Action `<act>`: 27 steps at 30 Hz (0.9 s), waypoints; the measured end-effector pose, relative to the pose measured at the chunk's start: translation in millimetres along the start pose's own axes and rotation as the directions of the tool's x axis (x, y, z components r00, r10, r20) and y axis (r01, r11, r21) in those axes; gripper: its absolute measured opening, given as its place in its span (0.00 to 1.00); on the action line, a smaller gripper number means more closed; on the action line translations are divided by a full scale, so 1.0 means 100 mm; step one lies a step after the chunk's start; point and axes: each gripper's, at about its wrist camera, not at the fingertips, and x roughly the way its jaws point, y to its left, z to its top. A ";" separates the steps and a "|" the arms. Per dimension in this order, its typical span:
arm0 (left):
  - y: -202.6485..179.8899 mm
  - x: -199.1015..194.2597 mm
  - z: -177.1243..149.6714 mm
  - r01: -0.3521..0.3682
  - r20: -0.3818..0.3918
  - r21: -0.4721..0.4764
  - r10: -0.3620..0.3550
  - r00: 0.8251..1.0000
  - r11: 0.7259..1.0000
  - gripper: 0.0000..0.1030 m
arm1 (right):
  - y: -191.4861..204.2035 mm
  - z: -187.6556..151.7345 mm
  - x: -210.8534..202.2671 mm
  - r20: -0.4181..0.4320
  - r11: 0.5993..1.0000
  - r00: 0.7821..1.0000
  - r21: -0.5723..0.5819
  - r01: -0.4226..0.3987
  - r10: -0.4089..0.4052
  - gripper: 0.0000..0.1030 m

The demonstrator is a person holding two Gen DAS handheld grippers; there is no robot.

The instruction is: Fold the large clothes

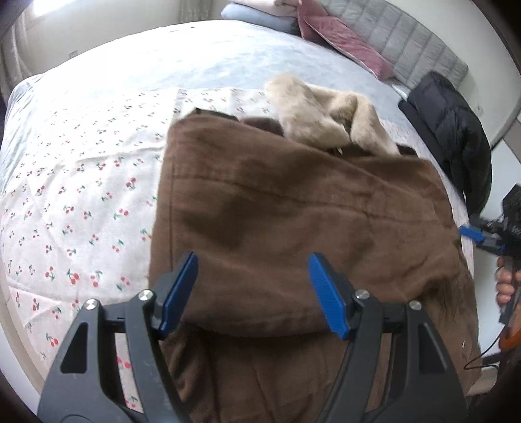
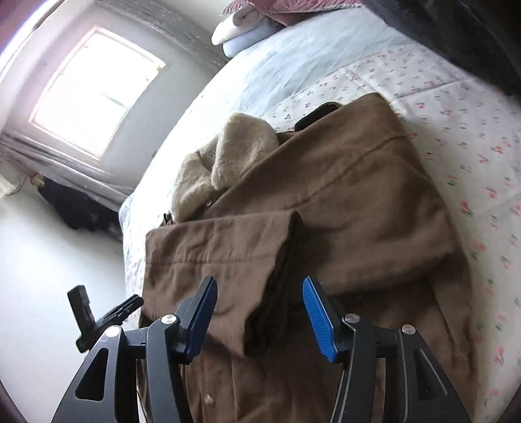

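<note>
- A brown coat (image 1: pixel 293 208) lies on the bed (image 1: pixel 130 75), partly folded, on top of a white quilt with small cherries (image 1: pixel 65 201).
- Its beige fur collar (image 1: pixel 325 114) is bunched at the far end of the coat, toward the pillows (image 1: pixel 260 13) and the grey headboard (image 1: pixel 407 39).
- The left gripper (image 1: pixel 252 293) hangs over the near part of the coat. Its blue pads (image 1: pixel 180 293) stand wide apart, and they hold nothing; the brown cloth is only seen below them.
- The right gripper (image 2: pixel 259 317) is above the side of the coat where one flap (image 2: pixel 228 247) lies folded over the body. Its fingers stand moderately apart and do not press on the cloth.
- In the left wrist view, a hand (image 1: pixel 506 283) holding the other gripper is seen at the right edge, beside the bed.
- A black puffer jacket (image 1: pixel 456 130) lies at the far right corner of the bed, apart from the coat.
- A bright window (image 2: pixel 94 88) is in the wall beyond the bed.
</note>
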 end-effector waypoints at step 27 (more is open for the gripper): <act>0.27 0.43 0.64 -0.018 0.082 -0.080 0.024 0.996 0.997 0.26 | 0.26 0.31 0.68 0.172 0.814 0.867 -0.299 0.498 -0.468 0.14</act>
